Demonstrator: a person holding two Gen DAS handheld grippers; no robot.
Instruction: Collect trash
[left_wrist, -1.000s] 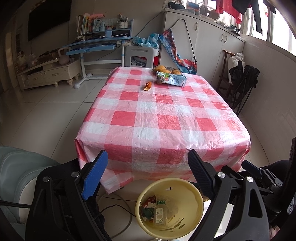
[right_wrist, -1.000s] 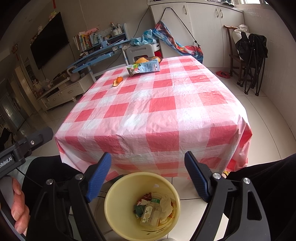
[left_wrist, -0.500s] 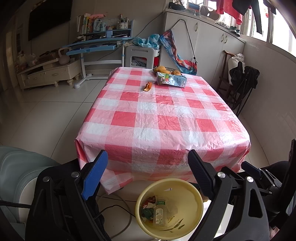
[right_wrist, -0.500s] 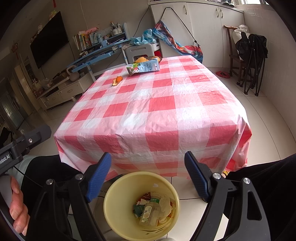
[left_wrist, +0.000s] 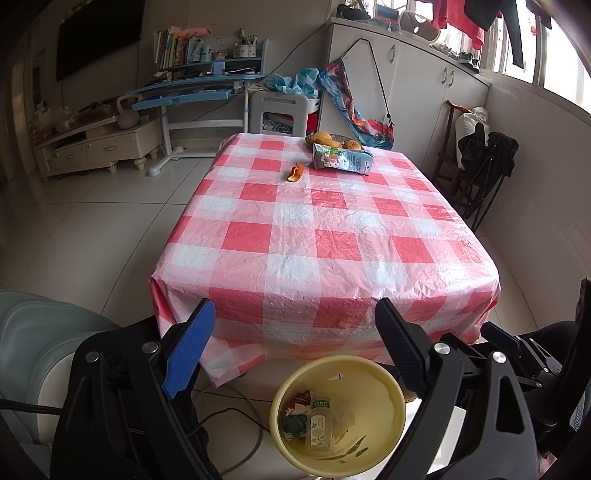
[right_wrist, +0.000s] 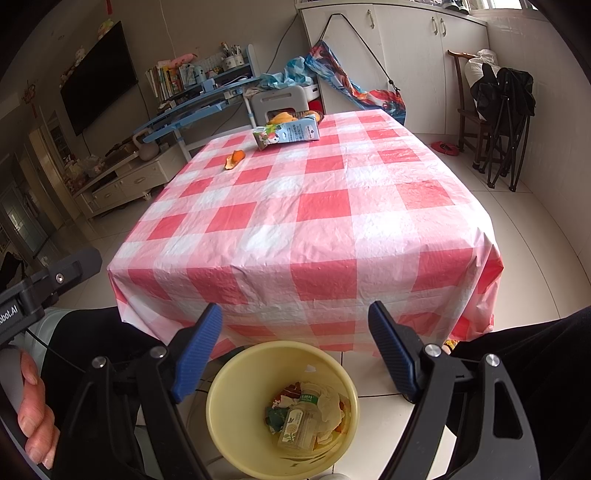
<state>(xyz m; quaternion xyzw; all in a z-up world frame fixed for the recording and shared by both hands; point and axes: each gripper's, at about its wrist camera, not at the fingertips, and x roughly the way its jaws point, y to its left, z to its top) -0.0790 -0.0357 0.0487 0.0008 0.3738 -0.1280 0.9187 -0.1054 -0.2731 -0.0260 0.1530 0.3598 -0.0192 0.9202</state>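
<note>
The bench (left_wrist: 325, 236) is covered by a red-and-white checked plastic cloth (left_wrist: 280, 266) that hangs over its near edge and both near corners. Most of the cloth is bare. Toward the far edge lies a flattened drink carton (left_wrist: 341, 161) on its side, and just behind it, at the far edge, sits a dish of yellow and orange fruit (left_wrist: 332, 140). A curled piece of orange peel (left_wrist: 295, 172) lies near the carton, toward the bench's left edge. On the tiled floor (left_wrist: 92, 229), below the near edge, stands a yellow bin (left_wrist: 388, 406) holding a small bottle (left_wrist: 318, 421) and scraps of wrapper.
</note>
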